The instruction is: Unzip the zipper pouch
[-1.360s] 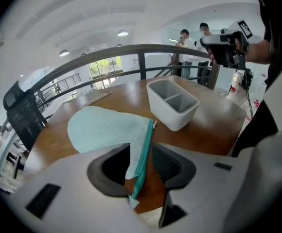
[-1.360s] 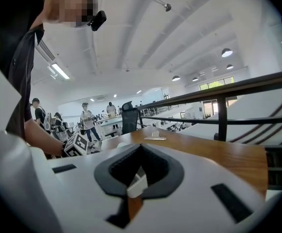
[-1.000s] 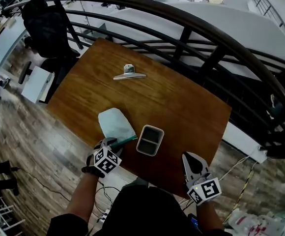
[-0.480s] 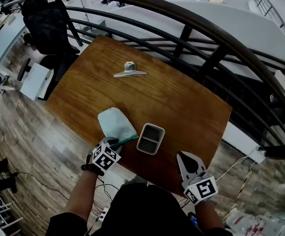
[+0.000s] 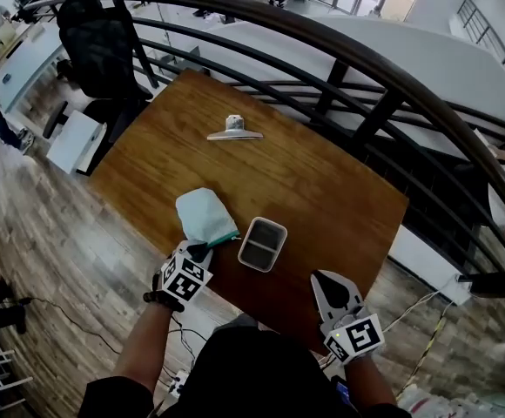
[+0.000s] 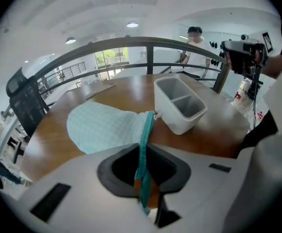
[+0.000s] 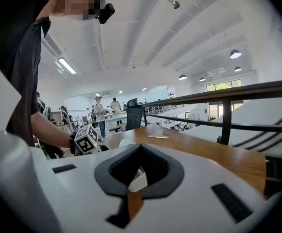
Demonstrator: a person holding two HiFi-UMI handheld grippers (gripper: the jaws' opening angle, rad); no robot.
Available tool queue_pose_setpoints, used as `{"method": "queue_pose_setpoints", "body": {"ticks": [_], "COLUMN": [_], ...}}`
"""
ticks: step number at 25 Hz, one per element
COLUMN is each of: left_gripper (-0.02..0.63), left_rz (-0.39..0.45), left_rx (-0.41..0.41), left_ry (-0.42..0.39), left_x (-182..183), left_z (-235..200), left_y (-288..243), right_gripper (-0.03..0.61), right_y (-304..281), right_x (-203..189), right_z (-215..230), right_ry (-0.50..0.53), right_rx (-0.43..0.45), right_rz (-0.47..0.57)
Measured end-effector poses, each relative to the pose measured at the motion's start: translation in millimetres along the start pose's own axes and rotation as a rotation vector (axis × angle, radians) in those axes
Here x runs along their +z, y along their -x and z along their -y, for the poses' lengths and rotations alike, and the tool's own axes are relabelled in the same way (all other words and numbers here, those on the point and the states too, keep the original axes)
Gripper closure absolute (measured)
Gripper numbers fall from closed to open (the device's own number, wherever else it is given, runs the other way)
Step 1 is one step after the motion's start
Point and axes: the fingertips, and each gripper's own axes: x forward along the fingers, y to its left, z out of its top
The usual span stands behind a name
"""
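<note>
Between the left gripper's (image 6: 142, 176) just-closing fingers (image 6: 114, 171), the zipper pouch's (image 6: 102, 127) end lies hidden.

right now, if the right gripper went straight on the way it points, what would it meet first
Probably the white divided bin, seen straight ahead of the right gripper; depth is unclear, so the table may come first.

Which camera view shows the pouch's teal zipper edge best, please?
The left gripper view: the teal zipper edge runs straight into the left gripper, whose jaws have just been closing and now pinch it. The head view shows it only as a thin line beside that gripper; the right gripper view does not show it clearly.
</note>
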Motion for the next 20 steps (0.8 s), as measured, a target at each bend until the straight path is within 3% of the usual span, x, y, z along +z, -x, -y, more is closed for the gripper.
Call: {"method": "queue_pose_setpoints", "body": {"ticks": [9,13,20], "left_gripper": [0.569,0.569,0.57], "left_rz": [0.121,0.159,0.23], "left_rx": [0.236,0.329,0.411], "left_ry": [0.043,0.043,0.029], "left_x": [43.2,62.8,94.2], "left_z": [-42.2,-35.7,-10.7], "left_y": [48.0,66.2,91.9], "right_gripper": [0.583,0.582,0.582], "right_y": [23.2,47.6,82.1], "right_x": [28.3,23.2,18.7], "right_z": [12.7,21.5,37.0], "right_ry": [0.04,0.043,0.041], "right_rx": [0.044,0.058,0.08], "right_rz": [0.049,0.063,0.095]}}
